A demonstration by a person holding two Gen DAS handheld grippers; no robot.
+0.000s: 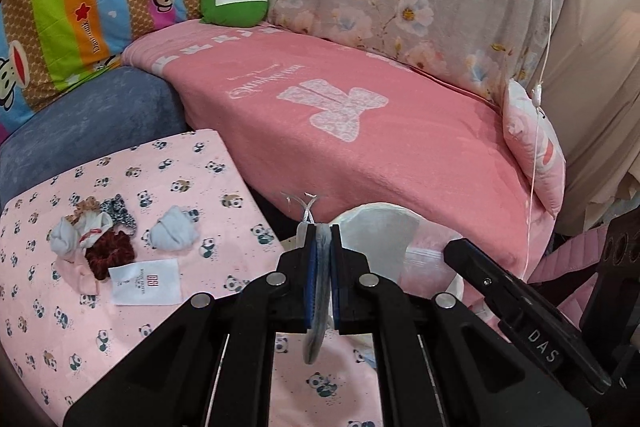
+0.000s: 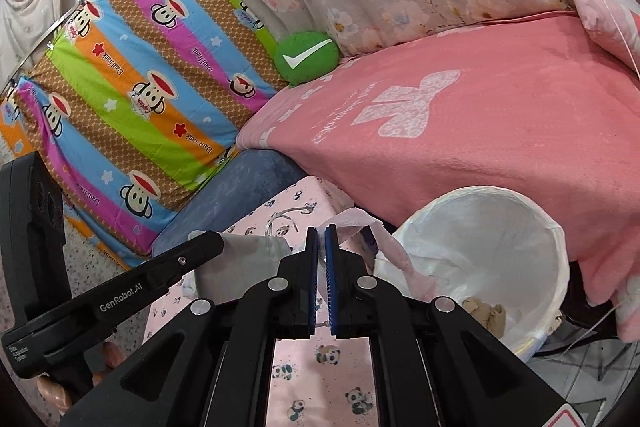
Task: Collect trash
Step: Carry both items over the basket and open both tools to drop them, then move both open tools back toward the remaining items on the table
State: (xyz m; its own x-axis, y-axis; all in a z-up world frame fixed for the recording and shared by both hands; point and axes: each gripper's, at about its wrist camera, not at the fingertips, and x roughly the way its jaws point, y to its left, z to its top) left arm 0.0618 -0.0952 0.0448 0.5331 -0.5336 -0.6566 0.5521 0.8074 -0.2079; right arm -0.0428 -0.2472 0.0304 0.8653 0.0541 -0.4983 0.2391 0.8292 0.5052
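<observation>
My left gripper is shut on a flat grey pouch that hangs below the pads, its silver ribbon sticking up past the tips. In the right wrist view that gripper comes in from the left with the grey pouch. My right gripper is shut, and a thin clear plastic bag trails from its tip toward the white lined bin. Crumpled beige trash lies in the bin. In the left wrist view the right gripper sits by the clear bag and the bin.
A low table under a pink panda cloth carries scrunchies, rolled socks and a white card. Behind it are a sofa with a pink blanket, a green tick cushion, a blue cushion and a hanging white cord.
</observation>
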